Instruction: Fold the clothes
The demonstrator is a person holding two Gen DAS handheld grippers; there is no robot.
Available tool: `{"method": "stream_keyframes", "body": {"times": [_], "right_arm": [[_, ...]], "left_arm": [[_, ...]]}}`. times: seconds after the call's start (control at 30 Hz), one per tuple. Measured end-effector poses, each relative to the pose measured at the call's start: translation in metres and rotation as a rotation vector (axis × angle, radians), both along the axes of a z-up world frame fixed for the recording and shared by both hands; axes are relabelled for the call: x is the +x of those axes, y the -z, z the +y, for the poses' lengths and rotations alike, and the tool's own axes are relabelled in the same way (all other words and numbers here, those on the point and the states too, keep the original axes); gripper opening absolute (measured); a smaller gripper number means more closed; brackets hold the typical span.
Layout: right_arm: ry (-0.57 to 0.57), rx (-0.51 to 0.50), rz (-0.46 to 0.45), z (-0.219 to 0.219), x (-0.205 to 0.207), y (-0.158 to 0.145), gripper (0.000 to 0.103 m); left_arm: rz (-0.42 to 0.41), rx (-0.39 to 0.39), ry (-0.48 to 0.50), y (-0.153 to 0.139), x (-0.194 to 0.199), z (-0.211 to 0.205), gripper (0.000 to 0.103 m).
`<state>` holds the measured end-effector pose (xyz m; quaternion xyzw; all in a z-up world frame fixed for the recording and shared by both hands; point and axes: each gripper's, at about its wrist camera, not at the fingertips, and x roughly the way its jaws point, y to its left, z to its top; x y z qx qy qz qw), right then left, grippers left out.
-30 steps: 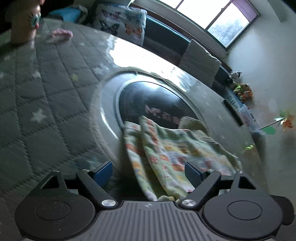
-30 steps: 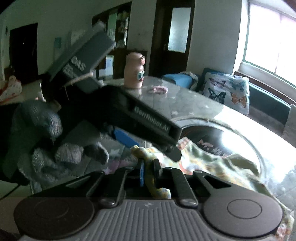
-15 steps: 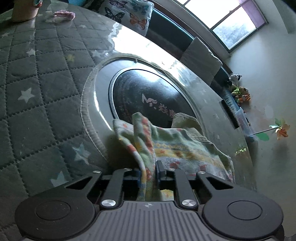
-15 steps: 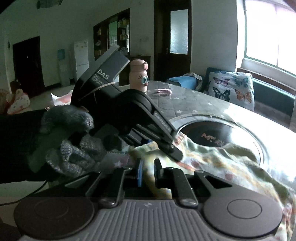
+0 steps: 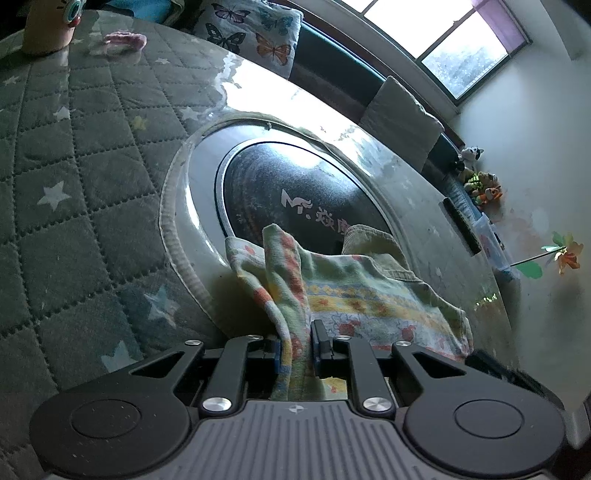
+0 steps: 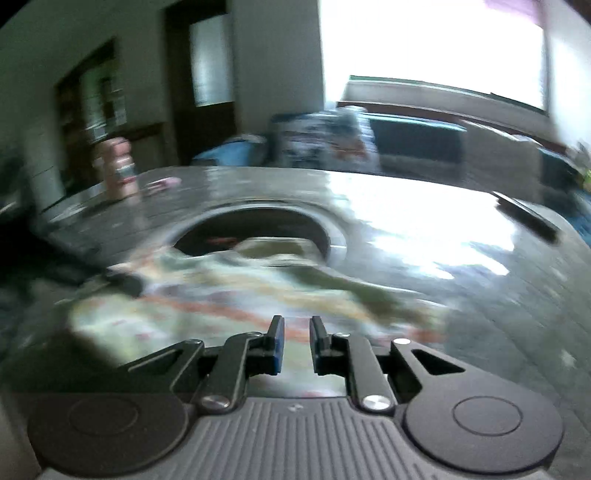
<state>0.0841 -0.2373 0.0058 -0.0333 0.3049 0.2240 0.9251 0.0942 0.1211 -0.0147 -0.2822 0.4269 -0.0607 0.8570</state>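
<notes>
1. At the far left of the left wrist view, a pink figurine bottle (image 5: 48, 29) stands on the quilted star-patterned cover (image 5: 74, 155) that lies over the counter; a small pink item (image 5: 123, 38) lies just beside it.
2. Right of the quilting, the cover has a round opening where a dark glossy disc (image 5: 295, 192) with white lettering sits inside a pale ring.
3. A patterned garment (image 5: 354, 291), pale green and yellow with orange-red motifs, lies crumpled across the near edge of that disc and onto the counter to the right.
4. The left gripper (image 5: 295, 343) has its jaws pressed onto a bunched fold of the garment, which rises in a ridge straight ahead of them.
5. Behind the counter, a butterfly-print cushion (image 5: 255, 33) leans on a bench under the window; further right, a paper flower (image 5: 565, 254) shows against the wall.
6. The right wrist view is heavily motion-blurred. The right gripper (image 6: 295, 343) hangs over the garment (image 6: 229, 295), its jaws slightly apart with only a narrow gap; I cannot tell whether any cloth is caught between them.
</notes>
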Motion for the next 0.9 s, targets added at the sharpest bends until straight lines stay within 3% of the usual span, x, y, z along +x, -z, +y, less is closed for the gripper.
{"method": "stream_keyframes", "body": {"times": [0.07, 0.23, 0.3, 0.5, 0.53, 0.63, 0.9], "right_arm": [[0.067, 0.011, 0.017, -0.014, 0.015, 0.007, 0.028], [0.185, 0.049, 0.06, -0.039, 0.043, 0.021, 0.033], [0.207, 0.071, 0.075, -0.045, 0.049, 0.025, 0.039], [0.226, 0.099, 0.09, -0.043, 0.057, 0.034, 0.041], [0.217, 0.103, 0.092, -0.041, 0.056, 0.033, 0.038], [0.187, 0.108, 0.099, -0.035, 0.054, 0.033, 0.011], [0.2, 0.174, 0.053, -0.05, 0.039, 0.01, 0.009]], "left_arm": [[-0.001, 0.01, 0.003, -0.001, 0.0, -0.001, 0.017], [-0.005, 0.035, 0.013, -0.002, 0.002, -0.005, 0.017], [-0.005, 0.04, 0.015, -0.003, 0.002, -0.006, 0.017], [-0.008, 0.062, 0.021, -0.004, 0.004, -0.01, 0.017], [-0.009, 0.071, 0.023, -0.004, 0.005, -0.011, 0.017], [-0.019, 0.092, 0.035, -0.008, 0.006, -0.017, 0.017], [-0.091, 0.119, 0.087, -0.036, 0.018, -0.036, 0.01]]}}
